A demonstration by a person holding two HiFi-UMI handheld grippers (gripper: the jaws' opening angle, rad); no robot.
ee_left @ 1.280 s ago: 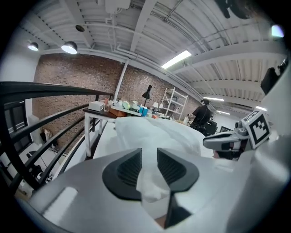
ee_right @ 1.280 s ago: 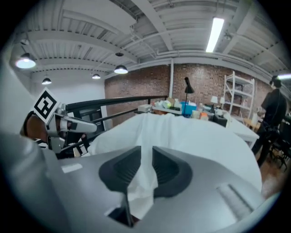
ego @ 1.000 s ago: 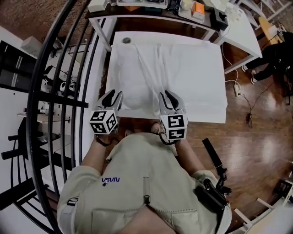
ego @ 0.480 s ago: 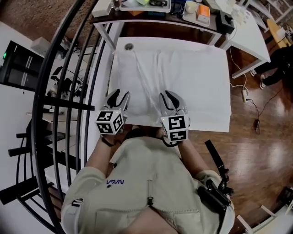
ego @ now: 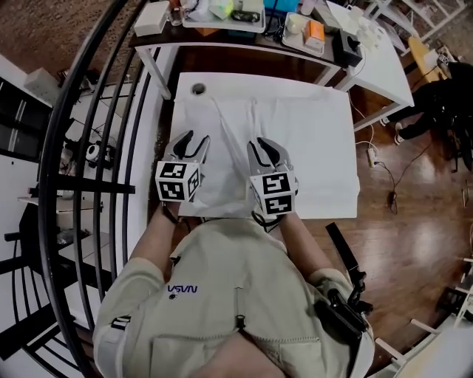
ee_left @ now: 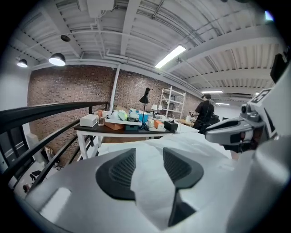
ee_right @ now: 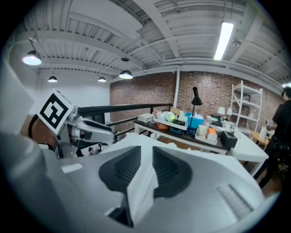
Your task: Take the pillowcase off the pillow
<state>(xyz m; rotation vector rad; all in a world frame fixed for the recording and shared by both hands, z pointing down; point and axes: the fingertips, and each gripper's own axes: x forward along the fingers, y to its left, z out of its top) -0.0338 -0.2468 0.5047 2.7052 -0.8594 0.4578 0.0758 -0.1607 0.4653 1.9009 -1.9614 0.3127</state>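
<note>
Work surface: a white table on a wooden floor, with a black railing to my left and a cluttered side table beyond the far edge; a brick wall shows behind in both gripper views. The pillowcase lies flat across the white table, creased lengthwise near its middle; the pillow is not separately visible under the cloth.

Change: a second ago both tongs sat at the near edge of the cloth; both now stand further in over it, side by side and a little apart. The left tongs have just been opening and their jaws stand wide; a broad band of white cloth lies between the pads and runs back into the throat, but the pads do not appear to pinch it. The right tongs are narrow, closed on a thin upright fold of the pillowcase.

Meaning, as a judgement: the cloth is secured on my right side only; a pull now would likely drag one side and skew the case; the left tongs should close on the cloth again before stripping proceeds; the case is not yet off.

Position: the pillowcase runs from both sets of jaws away from me toward the far edge; its near edge lies beneath the marker cubes, close to my body.
</note>
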